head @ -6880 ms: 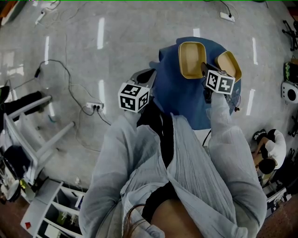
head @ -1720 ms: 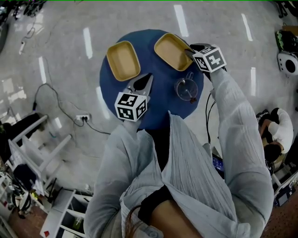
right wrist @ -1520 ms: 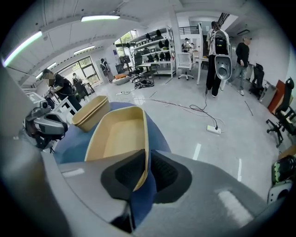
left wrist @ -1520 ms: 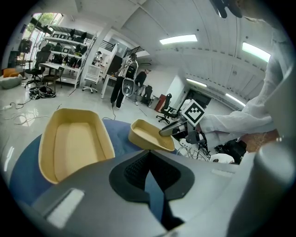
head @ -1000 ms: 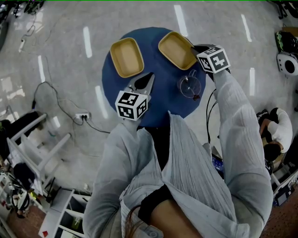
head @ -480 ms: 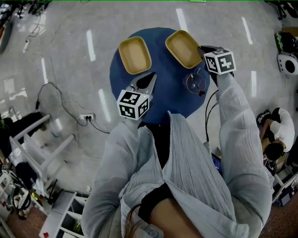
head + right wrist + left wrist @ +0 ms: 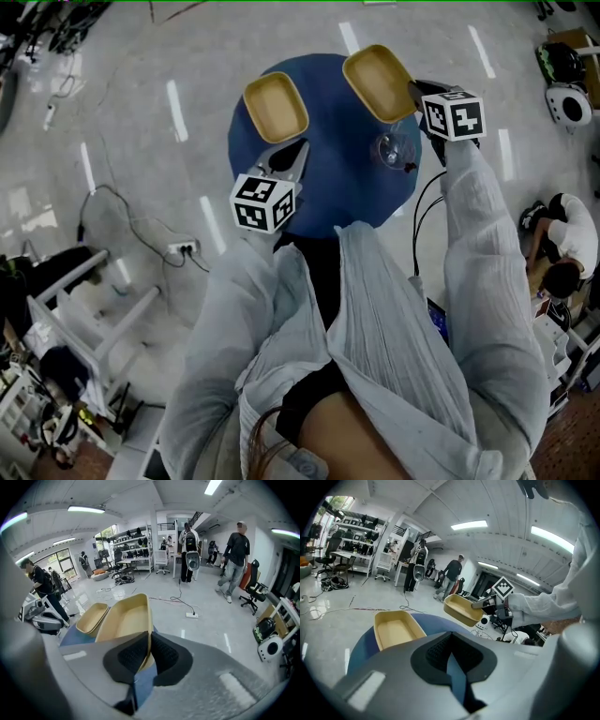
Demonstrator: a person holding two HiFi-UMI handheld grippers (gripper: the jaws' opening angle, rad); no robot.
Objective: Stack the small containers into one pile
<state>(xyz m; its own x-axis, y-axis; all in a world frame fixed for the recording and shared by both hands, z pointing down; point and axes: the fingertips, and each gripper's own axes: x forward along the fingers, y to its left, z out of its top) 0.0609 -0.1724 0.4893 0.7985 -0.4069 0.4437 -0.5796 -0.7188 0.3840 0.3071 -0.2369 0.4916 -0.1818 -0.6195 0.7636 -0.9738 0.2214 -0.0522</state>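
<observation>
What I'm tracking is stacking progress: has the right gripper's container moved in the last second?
Yes. The container, held by the right gripper, has risen off the blue table, now overlapping its far edge.

Round table (image 7: 328, 187) with a dark blue top, standing on pale, glossy floor (image 7: 131, 159). On its far left part, resting flat and open side up, one shallow yellow container (image 7: 276, 106) with rounded corners. Near the right edge, well apart from that container, a clear glass cup (image 7: 393, 150), with bare blue top between the two.
</observation>
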